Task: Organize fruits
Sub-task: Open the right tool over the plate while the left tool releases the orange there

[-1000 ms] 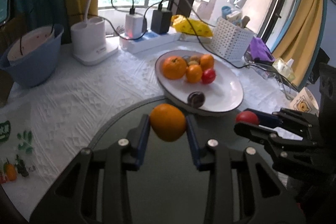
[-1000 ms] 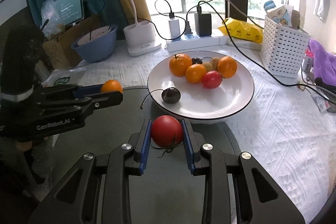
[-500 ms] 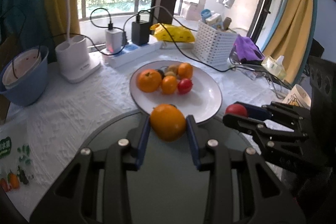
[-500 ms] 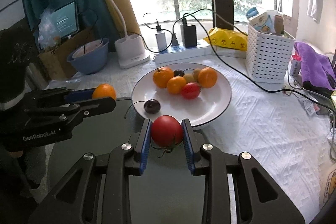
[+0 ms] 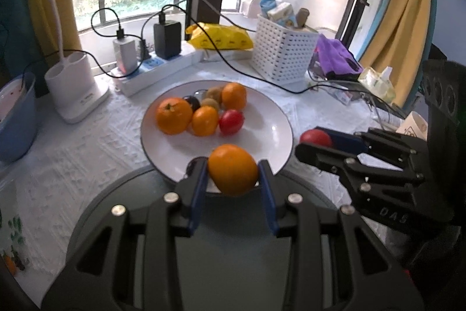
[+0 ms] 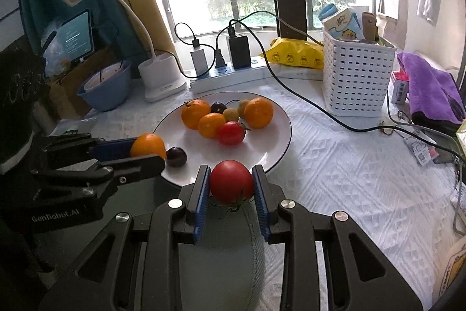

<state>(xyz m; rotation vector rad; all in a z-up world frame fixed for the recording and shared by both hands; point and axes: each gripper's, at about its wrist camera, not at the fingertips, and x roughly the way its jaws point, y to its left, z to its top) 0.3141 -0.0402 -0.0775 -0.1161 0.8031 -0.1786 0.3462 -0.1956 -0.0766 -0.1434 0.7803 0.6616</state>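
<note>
My left gripper (image 5: 233,180) is shut on an orange (image 5: 233,173), held over the near rim of the white plate (image 5: 273,133). My right gripper (image 6: 231,185) is shut on a red tomato (image 6: 231,182), also at the plate's (image 6: 279,136) near edge. Each gripper shows in the other's view: the left gripper (image 6: 147,149) with its orange (image 6: 147,144) at the left, the right gripper (image 5: 316,142) with its tomato (image 5: 316,137) at the right. On the plate lie several oranges (image 6: 195,113), a red tomato (image 6: 231,132), small kiwis (image 6: 231,114) and a dark plum (image 6: 176,156).
A dark round mat (image 6: 215,249) lies under both grippers. Behind the plate are a power strip with chargers (image 6: 230,72), trailing cables (image 6: 317,104), a white lamp base (image 6: 161,78), a blue bowl (image 6: 106,86), a white basket (image 6: 356,72), a yellow bag (image 6: 295,56) and a purple cloth (image 6: 431,86).
Both grippers have moved toward the plate with their fruit still held; the orange and the tomato now hang over its near rim instead of over the dark mat.
</note>
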